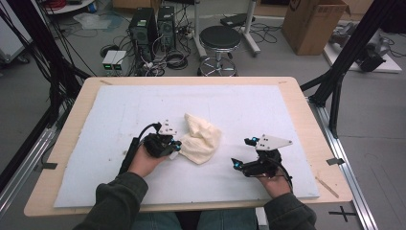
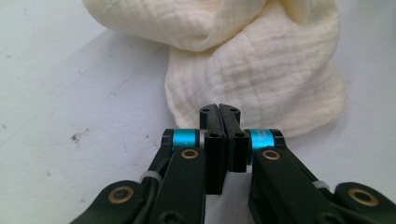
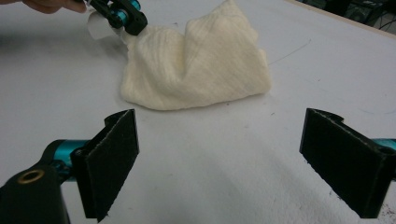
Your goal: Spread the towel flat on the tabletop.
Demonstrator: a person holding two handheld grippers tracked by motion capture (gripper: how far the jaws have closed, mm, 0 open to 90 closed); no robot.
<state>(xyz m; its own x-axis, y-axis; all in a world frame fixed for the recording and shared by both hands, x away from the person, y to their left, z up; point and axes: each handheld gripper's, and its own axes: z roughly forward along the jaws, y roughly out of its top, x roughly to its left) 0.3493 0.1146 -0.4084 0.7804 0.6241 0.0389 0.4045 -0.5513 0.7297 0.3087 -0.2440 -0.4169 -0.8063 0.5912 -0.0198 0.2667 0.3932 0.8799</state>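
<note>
A crumpled cream cloth [image 1: 201, 136] lies in the middle of the white mat [image 1: 134, 105]. My left gripper [image 1: 178, 146] meets the cloth's left edge, held in a hand. In the left gripper view its jaws [image 2: 219, 109] press together at the cloth's [image 2: 261, 79] near hem, pinching a thin bit of it. The right gripper view shows the left gripper [image 3: 135, 23] at the cloth's [image 3: 201, 70] raised top-left corner. My right gripper [image 1: 241, 152] rests to the right of the cloth, apart from it. It is open [image 3: 220, 116], and only bare mat lies between its fingers.
The mat covers a wooden table [image 1: 72, 124] whose rim shows all around. Beyond the far edge stand a black stool [image 1: 219, 40], computer towers [image 1: 151, 28] with loose cables, and a cardboard box [image 1: 313, 24]. Black frame posts [image 1: 337, 81] rise at the right.
</note>
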